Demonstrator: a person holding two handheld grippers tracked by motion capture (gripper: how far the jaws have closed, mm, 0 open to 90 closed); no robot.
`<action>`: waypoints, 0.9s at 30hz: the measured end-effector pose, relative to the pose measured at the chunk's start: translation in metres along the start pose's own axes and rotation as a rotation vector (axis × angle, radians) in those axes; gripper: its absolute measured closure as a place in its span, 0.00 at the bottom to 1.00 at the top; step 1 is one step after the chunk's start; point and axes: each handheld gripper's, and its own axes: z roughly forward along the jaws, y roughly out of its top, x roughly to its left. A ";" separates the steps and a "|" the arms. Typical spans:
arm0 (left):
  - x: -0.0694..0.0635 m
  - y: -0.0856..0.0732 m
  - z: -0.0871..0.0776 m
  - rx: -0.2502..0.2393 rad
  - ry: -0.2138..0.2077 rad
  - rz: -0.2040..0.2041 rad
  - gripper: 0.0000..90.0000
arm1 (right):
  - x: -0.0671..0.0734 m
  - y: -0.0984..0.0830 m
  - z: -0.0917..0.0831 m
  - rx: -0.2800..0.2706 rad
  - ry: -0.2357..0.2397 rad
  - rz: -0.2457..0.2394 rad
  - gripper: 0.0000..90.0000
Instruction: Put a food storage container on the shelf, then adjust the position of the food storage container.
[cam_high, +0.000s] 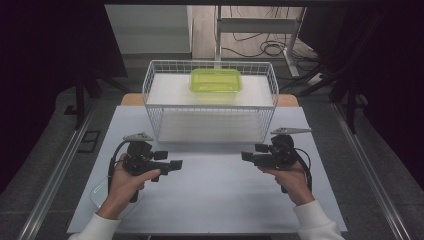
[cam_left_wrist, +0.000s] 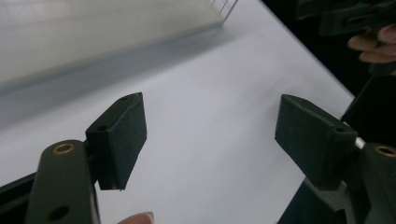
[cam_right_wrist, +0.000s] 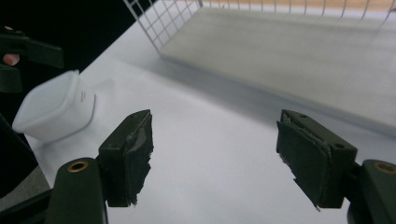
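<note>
Green lidded container (cam_high: 215, 80) in wire basket (cam_high: 150, 85), long axis across worktop (cam_high: 225, 200), beyond both grippers | left gripper (cam_high: 176, 165) jaws spread, empty | right gripper (cam_high: 246, 156) jaws spread, empty | distance: roughly equal, neither hand clearly nearer

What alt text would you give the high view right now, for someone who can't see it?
Two hands hold the left gripper and right gripper low over a white table, jaws pointing at each other, nothing between them. Behind them stands a white wire basket with a green container resting on top. A clear container lies by the left hand.
</note>
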 end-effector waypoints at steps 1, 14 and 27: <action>0.001 -0.003 0.001 0.004 0.009 0.002 0.27 | 0.000 -0.003 0.003 0.013 0.003 -0.003 0.30; 0.003 -0.017 0.011 0.080 0.032 0.030 0.27 | -0.002 -0.023 0.017 0.101 -0.005 -0.005 0.31; -0.002 -0.020 -0.016 0.049 0.086 0.029 0.26 | 0.005 -0.024 0.024 0.139 0.021 -0.028 0.30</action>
